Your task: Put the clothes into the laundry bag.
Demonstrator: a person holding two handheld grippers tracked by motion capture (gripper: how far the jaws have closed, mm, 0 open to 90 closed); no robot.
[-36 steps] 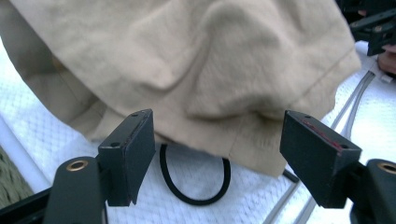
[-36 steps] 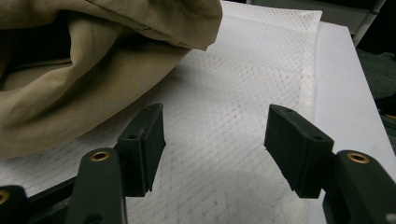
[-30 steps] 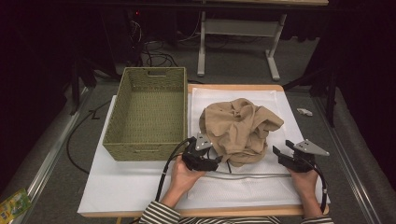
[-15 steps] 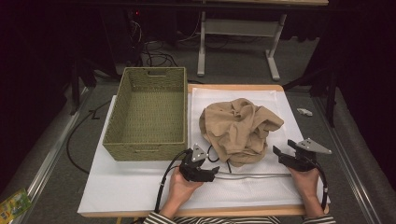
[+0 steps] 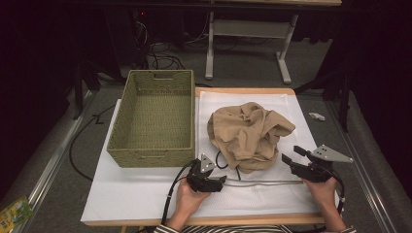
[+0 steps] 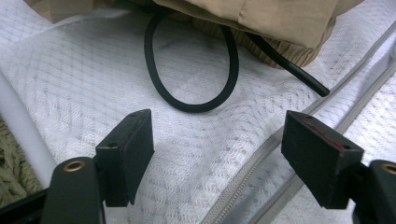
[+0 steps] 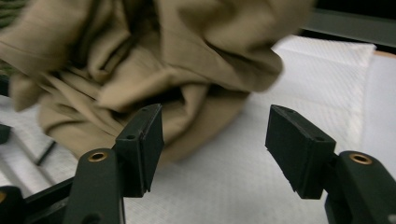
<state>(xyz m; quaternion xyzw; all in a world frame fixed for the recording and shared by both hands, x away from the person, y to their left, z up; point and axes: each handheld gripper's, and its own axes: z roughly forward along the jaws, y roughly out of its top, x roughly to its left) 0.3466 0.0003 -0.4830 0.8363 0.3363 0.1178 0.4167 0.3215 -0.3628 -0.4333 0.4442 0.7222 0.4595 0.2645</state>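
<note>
Left gripper (image 5: 221, 180) drawn back toward near edge, jaws wide, empty. Right gripper (image 5: 290, 156) likewise open, empty. Crumpled tan cloth garment (image 5: 248, 133) mid-mat, beside woven green basket (image 5: 154, 119). Advisable: grip thick folds, avoiding black cord (image 6: 191, 70).

A lab recording bay.
Dark curtains, loose floor cables (image 5: 163, 60), grey carpet around a padded tabletop (image 5: 145, 194).

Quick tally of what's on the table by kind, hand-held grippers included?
Crumpled tan garment: 1
Woven basket: 1
White zipped bag under the garment: 1
Black cord poking out from under the garment: 1
Hand-held grippers: 2, left hand-held gripper and right hand-held gripper, jaws open on both
Total: 6
</note>
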